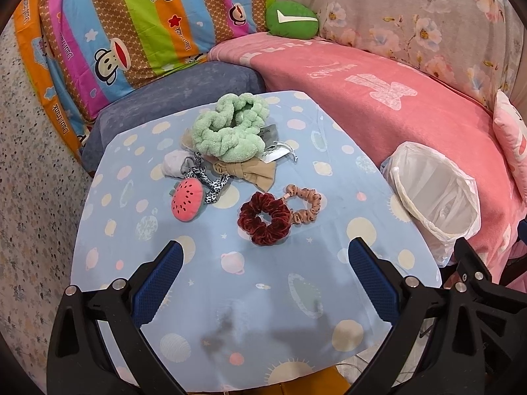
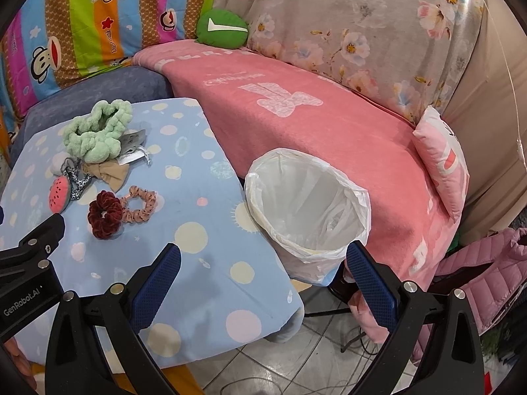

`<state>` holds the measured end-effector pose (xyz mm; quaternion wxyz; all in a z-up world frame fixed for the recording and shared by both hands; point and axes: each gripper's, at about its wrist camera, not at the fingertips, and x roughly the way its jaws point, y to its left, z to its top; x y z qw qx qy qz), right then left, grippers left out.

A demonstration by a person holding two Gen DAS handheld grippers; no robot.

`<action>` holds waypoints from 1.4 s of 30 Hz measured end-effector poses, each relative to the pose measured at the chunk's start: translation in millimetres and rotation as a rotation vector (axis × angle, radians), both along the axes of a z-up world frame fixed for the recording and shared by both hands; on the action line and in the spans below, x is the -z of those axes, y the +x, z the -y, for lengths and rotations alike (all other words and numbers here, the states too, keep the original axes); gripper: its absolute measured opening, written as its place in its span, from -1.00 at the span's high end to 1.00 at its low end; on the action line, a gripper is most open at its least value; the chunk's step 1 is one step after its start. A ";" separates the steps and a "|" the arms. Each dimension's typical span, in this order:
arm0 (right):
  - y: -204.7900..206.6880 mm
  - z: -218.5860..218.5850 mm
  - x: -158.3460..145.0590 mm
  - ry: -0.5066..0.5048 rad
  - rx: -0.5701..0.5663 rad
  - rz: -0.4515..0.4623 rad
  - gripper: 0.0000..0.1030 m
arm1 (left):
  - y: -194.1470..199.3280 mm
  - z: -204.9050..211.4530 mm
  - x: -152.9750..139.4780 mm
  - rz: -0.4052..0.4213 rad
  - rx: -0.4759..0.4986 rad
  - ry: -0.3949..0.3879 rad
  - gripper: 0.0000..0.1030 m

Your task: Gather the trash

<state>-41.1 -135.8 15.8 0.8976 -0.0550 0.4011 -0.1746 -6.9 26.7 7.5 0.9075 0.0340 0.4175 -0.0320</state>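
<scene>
Left tool (image 1: 263,256) and right tool (image 2: 263,260), both spread wide and holding nothing, above a blue dotted surface (image 1: 230,296). White-lined trash bin (image 2: 306,210) at the surface's right edge, against a pink blanket (image 2: 296,125); its lower body is hidden. Grey crumpled wad (image 1: 176,164), partly covered by a patterned band (image 1: 210,181), beside the green headband (image 1: 227,128). Only the right view shows tiled floor (image 2: 296,362).

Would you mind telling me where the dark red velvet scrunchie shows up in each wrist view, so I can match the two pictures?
Left wrist: the dark red scrunchie lies near the picture's centre, just beyond the open left gripper.
Right wrist: it lies at the left, on the blue tablecloth.
Shared landmark: the white-lined bin, right of the scrunchie in both views.
</scene>
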 end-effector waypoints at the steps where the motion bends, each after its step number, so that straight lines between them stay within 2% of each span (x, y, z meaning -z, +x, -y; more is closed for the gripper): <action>1: 1.1 0.3 0.9 0.000 0.002 -0.002 -0.87 | 1.1 -0.2 0.9 -0.004 -0.001 0.000 -0.86; 16: 29.5 -9.3 17.3 0.015 -0.007 -0.034 -0.87 | 26.3 -20.7 13.8 -0.022 -0.036 -0.002 -0.86; 23: 40.2 -14.1 17.3 0.020 -0.009 -0.021 -0.87 | 40.0 -21.7 19.5 -0.039 -0.010 -0.008 -0.86; 32: 71.2 -30.4 33.0 0.042 -0.036 -0.022 -0.87 | 68.9 -29.6 41.5 -0.088 0.006 -0.016 -0.86; 42: 115.1 -44.6 62.0 0.081 -0.041 -0.026 -0.87 | 113.8 -68.4 74.5 -0.116 -0.041 0.005 -0.86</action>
